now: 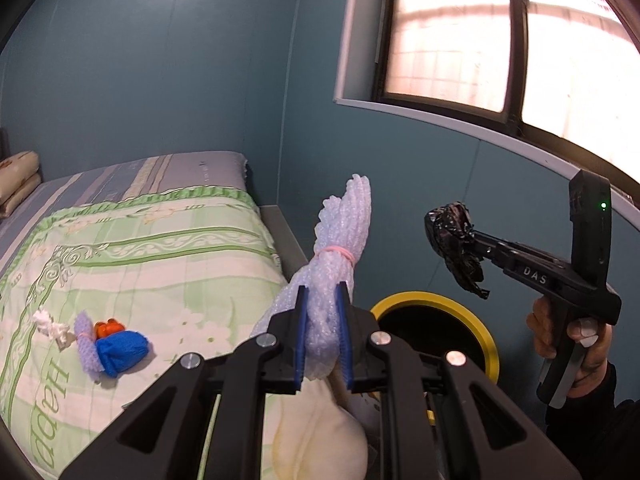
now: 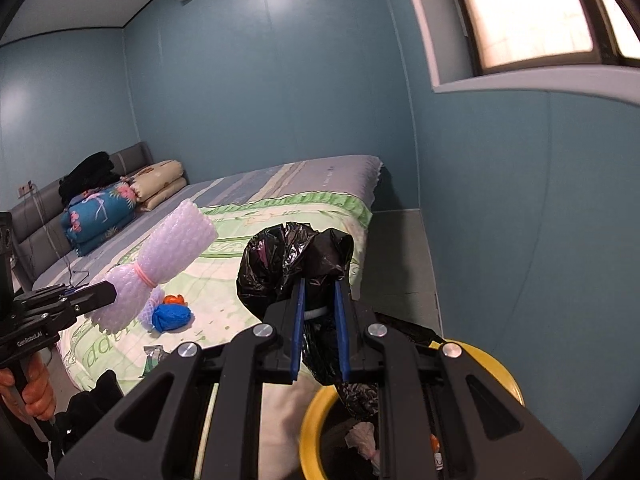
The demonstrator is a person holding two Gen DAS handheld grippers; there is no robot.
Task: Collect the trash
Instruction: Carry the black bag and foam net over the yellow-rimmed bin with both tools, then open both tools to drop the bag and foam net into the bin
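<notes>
My left gripper (image 1: 322, 292) is shut on a pale bubble-wrap bundle (image 1: 340, 236) tied with a pink rubber band, held up beside the bed. The same bundle (image 2: 160, 264) shows at the left of the right wrist view. My right gripper (image 2: 320, 284) is shut on a crumpled black plastic bag (image 2: 288, 260); this bag (image 1: 456, 240) hangs in the air above and to the right of the bin. A yellow-rimmed trash bin (image 1: 476, 320) stands on the floor at the bed's corner, and in the right wrist view the bin (image 2: 496, 364) sits just below the bag, with scraps inside.
On the green floral bedspread (image 1: 160, 248) lie a blue wad (image 1: 120, 350) with an orange piece and a white scrap (image 1: 50, 326). Folded bedding and pillows (image 2: 104, 212) pile at the headboard. Blue walls and a window (image 1: 500, 40) close in the corner.
</notes>
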